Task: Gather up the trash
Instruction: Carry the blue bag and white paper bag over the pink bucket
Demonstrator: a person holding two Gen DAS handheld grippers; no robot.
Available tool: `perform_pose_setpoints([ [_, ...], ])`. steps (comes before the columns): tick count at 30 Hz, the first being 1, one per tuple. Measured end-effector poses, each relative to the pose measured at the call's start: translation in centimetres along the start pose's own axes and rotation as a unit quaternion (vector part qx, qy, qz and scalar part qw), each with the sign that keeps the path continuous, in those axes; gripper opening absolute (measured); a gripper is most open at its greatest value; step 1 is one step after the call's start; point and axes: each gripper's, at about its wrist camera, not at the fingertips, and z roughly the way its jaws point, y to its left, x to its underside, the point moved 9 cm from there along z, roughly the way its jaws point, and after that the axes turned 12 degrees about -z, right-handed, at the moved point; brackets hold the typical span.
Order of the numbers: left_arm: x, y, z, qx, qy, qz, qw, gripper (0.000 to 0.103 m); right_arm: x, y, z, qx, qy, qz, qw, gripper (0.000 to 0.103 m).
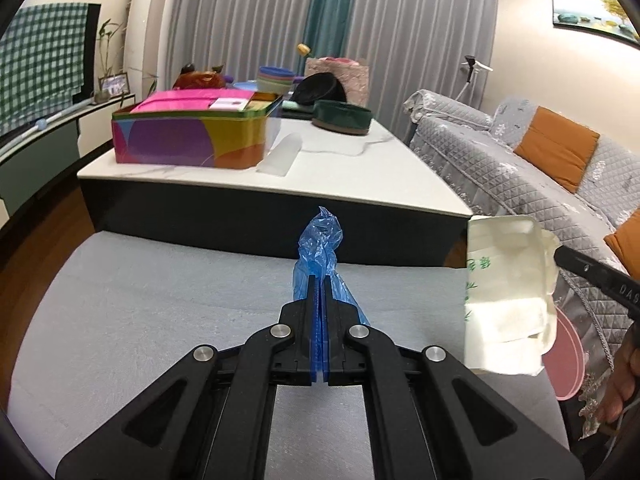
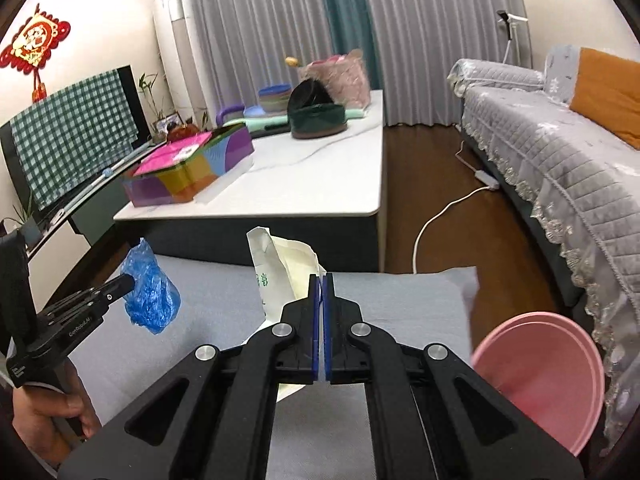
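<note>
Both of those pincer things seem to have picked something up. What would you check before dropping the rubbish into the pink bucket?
1. Left gripper has its jaws shut on the blue plastic bag: ok.
2. Right gripper has its jaws shut on the white paper bag: ok.
3. Both pieces are lifted clear of the grey mat: ok.
4. Pink bin is in sight and its mouth is open: ok.
5. Either piece is above the bin's mouth: not ok, both hang over the mat.
6. Room left inside the bin: cannot tell, its bottom is hidden.
</note>
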Motion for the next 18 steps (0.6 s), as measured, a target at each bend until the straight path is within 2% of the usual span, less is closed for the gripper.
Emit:
perform_pose_setpoints([
  [12,0.5,-2.5,-2.8,0.021,-0.011,0.017,0.9996,0.001,-2.0,-3.8,-6.9,0.012,-0.035,-0.015,0.999,0.002],
  [18,1.3,-3.5,-3.8,0.027,-0.011,0.029,0.9992,0.001,-1.3,-4.7,-8.3,0.007,-0.049,-0.006,0.999,0.002],
])
